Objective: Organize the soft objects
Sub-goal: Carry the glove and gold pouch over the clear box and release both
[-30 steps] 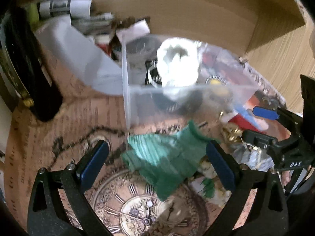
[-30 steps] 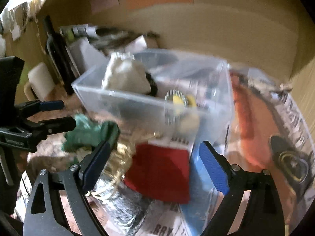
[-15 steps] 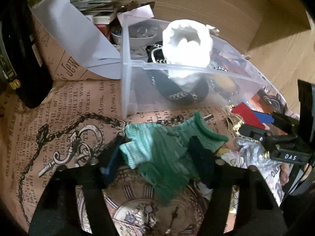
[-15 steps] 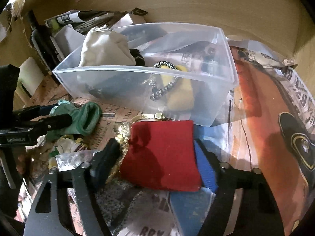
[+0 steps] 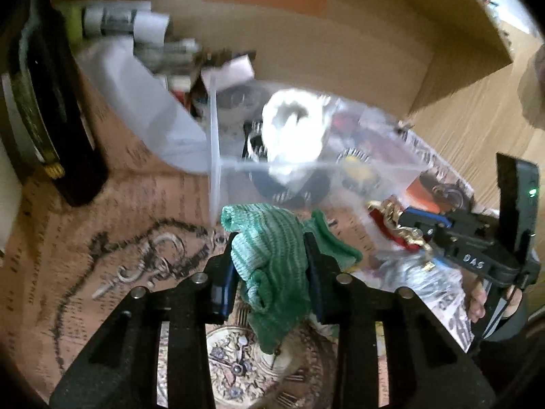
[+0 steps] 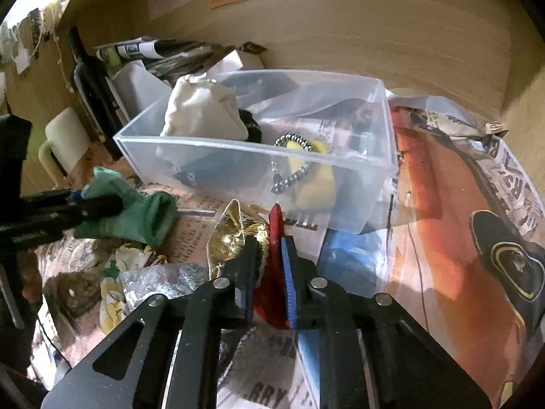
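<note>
My left gripper (image 5: 269,252) is shut on a green knitted sock (image 5: 272,266) and holds it in front of the clear plastic box (image 5: 218,156). The sock also shows in the right wrist view (image 6: 136,214). My right gripper (image 6: 269,255) is shut on a red cloth pouch with gold trim (image 6: 274,272), close to the clear box (image 6: 252,167). The box holds a white cloth bag (image 6: 204,109), a yellow soft item (image 6: 313,177) and a dark item with a beaded band. The right gripper shows in the left wrist view (image 5: 453,235).
A dark wine bottle (image 6: 90,78) and a white mug (image 6: 61,139) stand at the left. Papers and a white bin (image 5: 146,116) lie behind the box. A silver mesh pouch (image 6: 163,276) and a blue cloth (image 6: 351,259) lie on the printed paper. A wooden wall (image 6: 374,27) closes the back.
Both grippers have closed from open: the left on the green sock, the right on the red pouch. Both items are now lifted off the paper.
</note>
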{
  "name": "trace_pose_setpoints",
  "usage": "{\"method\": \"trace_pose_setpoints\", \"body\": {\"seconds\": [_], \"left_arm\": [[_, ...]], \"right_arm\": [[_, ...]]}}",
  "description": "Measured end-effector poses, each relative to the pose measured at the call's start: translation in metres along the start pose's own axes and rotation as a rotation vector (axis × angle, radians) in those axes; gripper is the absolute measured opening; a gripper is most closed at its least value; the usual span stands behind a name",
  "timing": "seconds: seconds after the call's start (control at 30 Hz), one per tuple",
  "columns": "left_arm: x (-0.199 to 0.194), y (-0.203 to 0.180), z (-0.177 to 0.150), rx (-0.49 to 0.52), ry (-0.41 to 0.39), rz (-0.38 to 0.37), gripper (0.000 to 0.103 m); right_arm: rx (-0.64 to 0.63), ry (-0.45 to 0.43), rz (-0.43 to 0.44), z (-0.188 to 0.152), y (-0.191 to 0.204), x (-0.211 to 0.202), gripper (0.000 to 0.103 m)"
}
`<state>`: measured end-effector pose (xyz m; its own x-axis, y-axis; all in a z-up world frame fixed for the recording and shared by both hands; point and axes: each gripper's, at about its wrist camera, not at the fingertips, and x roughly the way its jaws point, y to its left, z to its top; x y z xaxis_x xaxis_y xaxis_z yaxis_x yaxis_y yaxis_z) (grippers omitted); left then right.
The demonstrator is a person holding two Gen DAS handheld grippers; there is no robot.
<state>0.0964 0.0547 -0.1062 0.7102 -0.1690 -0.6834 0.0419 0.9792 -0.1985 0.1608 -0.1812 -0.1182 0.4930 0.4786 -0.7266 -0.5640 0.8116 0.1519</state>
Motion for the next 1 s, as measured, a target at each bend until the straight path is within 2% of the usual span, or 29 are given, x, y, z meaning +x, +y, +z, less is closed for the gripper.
{"method": "trace_pose_setpoints", "body": {"seconds": [0.27,0.4,0.43,0.47,0.5,0.53,0.57,0.77,0.83,0.97,1.0], "left_arm": [[-0.043,-0.013,0.025,0.029,-0.158,-0.003,0.034],[-0.052,-0.017,0.039,0.031,-0.209,-0.013,0.035],[-0.053,-0.017,0.041,0.029,-0.215,-0.016,0.035],[-0.053,-0.016,0.043,0.026,-0.219,-0.021,0.035],[-0.053,-0.015,0.045,0.022,-0.222,-0.027,0.035],[-0.053,-0.016,0.044,0.019,-0.224,-0.028,0.035],[-0.053,-0.015,0.045,0.018,-0.225,-0.028,0.035],[-0.045,-0.018,0.045,0.025,-0.21,-0.029,0.035],[-0.043,-0.018,0.046,0.026,-0.213,-0.032,0.035],[-0.039,-0.017,0.049,0.016,-0.216,-0.049,0.034],[-0.038,-0.018,0.05,0.017,-0.217,-0.05,0.034]], "right_arm": [[0.002,-0.088,-0.013,0.008,0.0,-0.034,0.007],[0.017,-0.078,0.002,0.014,-0.005,-0.037,0.008],[0.027,-0.05,0.011,0.016,-0.007,-0.032,0.017],[0.036,-0.018,0.022,0.017,-0.009,-0.027,0.043],[0.05,0.008,0.03,0.016,-0.011,-0.019,0.061],[0.063,0.014,0.037,0.015,-0.011,-0.014,0.092],[0.067,0.014,0.035,0.014,-0.012,-0.01,0.1],[0.047,0.178,0.02,0.013,-0.015,0.038,0.1],[0.016,0.18,0.001,0.012,-0.011,0.042,0.1],[-0.076,0.171,-0.031,0.008,0.004,0.04,0.063],[-0.085,0.163,-0.033,0.007,0.005,0.038,0.058]]}}
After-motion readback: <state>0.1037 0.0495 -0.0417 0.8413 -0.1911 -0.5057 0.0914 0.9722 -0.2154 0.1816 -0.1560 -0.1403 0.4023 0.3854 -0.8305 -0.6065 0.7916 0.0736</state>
